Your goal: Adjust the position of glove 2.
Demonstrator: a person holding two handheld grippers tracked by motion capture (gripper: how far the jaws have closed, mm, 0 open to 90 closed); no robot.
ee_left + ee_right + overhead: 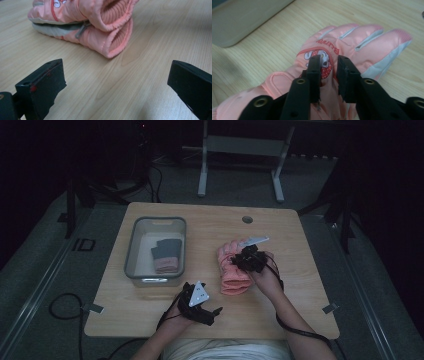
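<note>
Gloves: pink ski gloves (234, 269), two stacked, lie on the counter (280, 315) right of centre, cuffs toward me, fingers pointing far.
Bin: grey plastic bin (131, 251) at far left, well apart from the pink pair, with a dark grey and pink folded pair of gloves (166, 255) inside.
Right tool: my right tool (329, 76) is down on the back of the top glove, right at the cartoon patch (322, 61). Its jaws stand a little apart, straddling a low ridge of fabric; I judge they are not pinching it.
Left tool: my left tool (206, 309) sits near me at the counter's near edge, jaws spread wide with nothing between them, aimed at the knit cuffs (117, 32) of the pair.
Step in hand: as I read it, taking hold of the pink pair to move it, likely to the bin.
Risk, one layer: closing on that thin ridge may catch only the top glove's shell, so the lower glove stays behind when I lift.
Risk, slip: the shell looks smooth and padded; a shallow bite could slide off.
Risk, carry: a drooping glove could snag the bin's rim.
</note>
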